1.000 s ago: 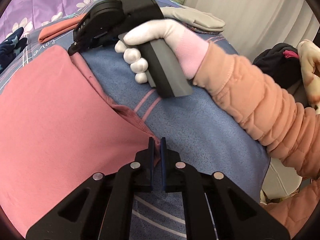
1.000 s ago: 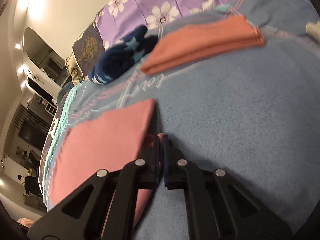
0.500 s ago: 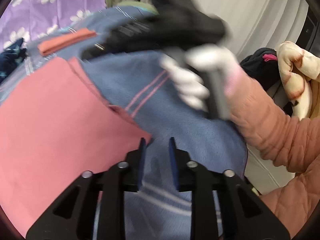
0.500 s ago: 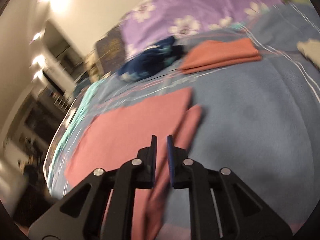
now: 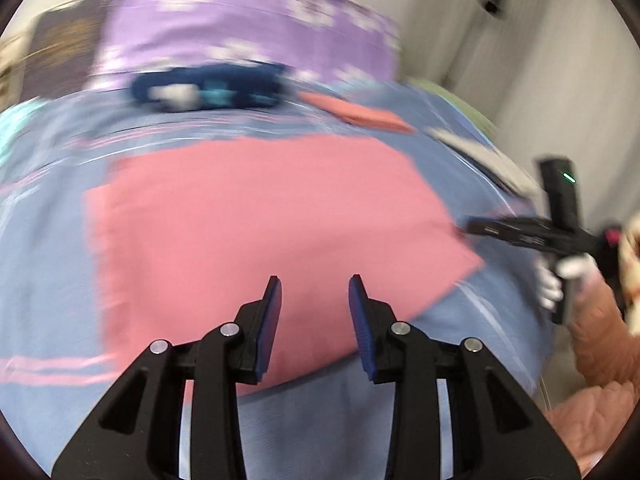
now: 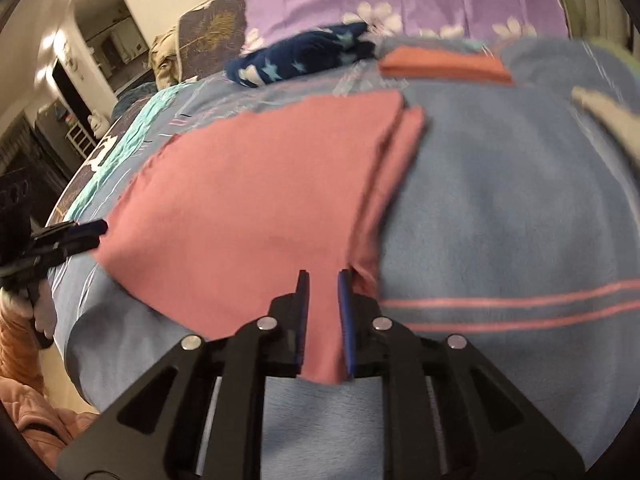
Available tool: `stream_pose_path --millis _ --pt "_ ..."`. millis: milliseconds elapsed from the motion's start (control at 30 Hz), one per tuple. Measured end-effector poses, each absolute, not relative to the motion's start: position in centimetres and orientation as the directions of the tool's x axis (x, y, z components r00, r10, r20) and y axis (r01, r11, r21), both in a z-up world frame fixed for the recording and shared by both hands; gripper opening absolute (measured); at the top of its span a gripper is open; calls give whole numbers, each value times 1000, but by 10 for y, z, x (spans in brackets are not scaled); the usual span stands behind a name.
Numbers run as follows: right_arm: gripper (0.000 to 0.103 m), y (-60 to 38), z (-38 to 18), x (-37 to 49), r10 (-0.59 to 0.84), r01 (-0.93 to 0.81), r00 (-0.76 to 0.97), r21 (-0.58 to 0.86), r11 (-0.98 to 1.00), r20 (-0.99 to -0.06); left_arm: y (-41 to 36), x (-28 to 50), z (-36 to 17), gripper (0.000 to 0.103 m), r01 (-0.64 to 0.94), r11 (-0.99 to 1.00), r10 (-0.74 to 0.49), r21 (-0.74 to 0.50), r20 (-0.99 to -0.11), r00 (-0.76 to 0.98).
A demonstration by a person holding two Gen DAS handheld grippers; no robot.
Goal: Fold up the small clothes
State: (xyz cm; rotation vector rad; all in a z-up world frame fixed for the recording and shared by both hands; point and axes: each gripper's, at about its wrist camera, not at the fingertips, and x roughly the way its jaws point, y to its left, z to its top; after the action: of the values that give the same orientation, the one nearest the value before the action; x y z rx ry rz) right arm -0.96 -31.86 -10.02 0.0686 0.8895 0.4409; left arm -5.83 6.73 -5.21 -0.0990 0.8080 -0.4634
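Across the middle of both views lies your pink garment (image 5: pixel 272 216), flat on the blue blanket (image 5: pixel 48 280) of the bed. A second ago you had both grippers pinched shut on its edge; now both have let go.

At the bottom centre of the left wrist view, your left gripper (image 5: pixel 315 300) stands wide apart above the cloth, holding nothing, where half a second ago the gap was narrower. That view has swung and is blurred, so the whole garment now shows instead of only a corner. At the right edge of the same frame sits your right gripper (image 5: pixel 468 227), its tip close to the garment's right corner; I cannot tell from here whether it touches the cloth. Earlier it filled the upper middle of that frame.

At the lower centre of the right wrist view, that gripper's fingers (image 6: pixel 302 312) are a little apart, with the pink cloth's near corner showing in the gap, unpinched. A folded strip of the garment runs along its right side. Toward the top of the frame lie a navy star-print cloth (image 6: pixel 304 58) and, right of it, a folded orange cloth (image 6: pixel 440 65).
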Motion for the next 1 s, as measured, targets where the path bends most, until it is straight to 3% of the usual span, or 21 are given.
stream_pose_path --millis 267,433,567,800,1000 --pt "22 -224 -71 -16 382 -493 544 83 866 -747 188 -69 -76 35 86 933 -307 -349 -648 697" --pt "27 -128 -69 -56 455 -694 512 -39 719 -729 199 -65 -95 35 109 903 -379 -416 -649 659" --pt "30 -74 -85 -79 454 -771 493 -130 624 -742 189 -60 -103 35 169 900 -411 -402 -652 637" --pt "45 1 -115 -117 382 -795 587 -418 441 -714 218 -56 -105 35 106 904 -368 -415 -626 688" --pt "46 47 -150 -105 239 -667 740 -637 387 -629 232 -47 -95 37 118 897 -382 -426 -612 693"
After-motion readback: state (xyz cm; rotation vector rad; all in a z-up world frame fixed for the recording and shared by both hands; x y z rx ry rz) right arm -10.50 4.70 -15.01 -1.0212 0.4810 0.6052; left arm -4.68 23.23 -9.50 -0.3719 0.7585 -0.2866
